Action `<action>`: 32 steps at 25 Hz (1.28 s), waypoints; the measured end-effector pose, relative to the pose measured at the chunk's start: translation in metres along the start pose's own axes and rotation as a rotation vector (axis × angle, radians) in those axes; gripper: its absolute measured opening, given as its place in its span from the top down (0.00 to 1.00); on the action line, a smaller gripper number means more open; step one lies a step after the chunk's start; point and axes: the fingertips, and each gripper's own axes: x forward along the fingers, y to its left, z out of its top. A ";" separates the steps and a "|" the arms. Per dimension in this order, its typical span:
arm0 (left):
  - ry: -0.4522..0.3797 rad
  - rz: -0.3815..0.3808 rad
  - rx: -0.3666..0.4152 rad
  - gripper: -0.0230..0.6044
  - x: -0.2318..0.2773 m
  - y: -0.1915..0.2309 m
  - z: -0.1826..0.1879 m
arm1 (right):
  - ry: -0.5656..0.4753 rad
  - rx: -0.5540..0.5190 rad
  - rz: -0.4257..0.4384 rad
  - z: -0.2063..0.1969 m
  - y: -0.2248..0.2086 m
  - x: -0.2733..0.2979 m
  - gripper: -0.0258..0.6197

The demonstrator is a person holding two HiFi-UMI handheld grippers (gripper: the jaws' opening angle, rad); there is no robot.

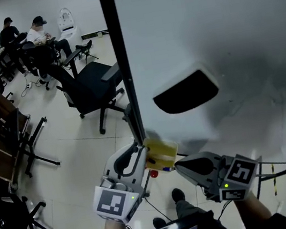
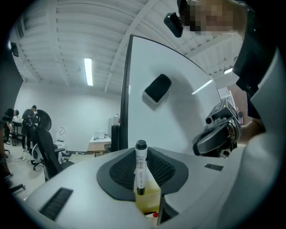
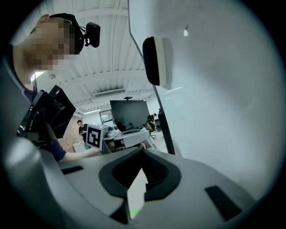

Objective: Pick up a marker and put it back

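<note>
Plainly, the left gripper [image 1: 142, 156] is clamping the marker [image 2: 140, 167], which is standing upright between its pads with the cap on top. The marker's lower end is meeting a yellow holder [image 1: 161, 153] at the whiteboard's [image 1: 215, 28] lower left edge, beside the black frame [image 1: 118, 61]. Whether the pads are also touching the holder I cannot tell. The right gripper [image 1: 180, 166] is hovering just beside it, its jaws slightly apart with nothing between them. An eraser [image 1: 185, 92] is clinging to the board well above. This is looking like the put-back step. The next move is calling for seating the marker squarely in the holder before the jaws part.
</note>
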 end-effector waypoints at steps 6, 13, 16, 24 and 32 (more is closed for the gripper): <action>0.073 0.006 -0.004 0.85 0.024 0.006 -0.042 | 0.007 0.025 -0.011 -0.008 -0.016 0.002 0.94; 0.125 0.010 -0.020 0.85 0.040 0.016 -0.076 | 0.025 0.046 -0.014 -0.015 -0.029 0.006 0.94; 0.136 0.015 -0.018 0.85 0.043 0.020 -0.089 | 0.021 0.051 -0.003 -0.016 -0.030 0.007 0.94; 0.158 0.003 -0.045 0.84 0.046 0.020 -0.102 | 0.032 0.057 -0.003 -0.017 -0.032 0.010 0.94; 0.152 0.009 -0.048 0.73 0.045 0.023 -0.096 | 0.042 0.061 -0.002 -0.018 -0.029 0.013 0.94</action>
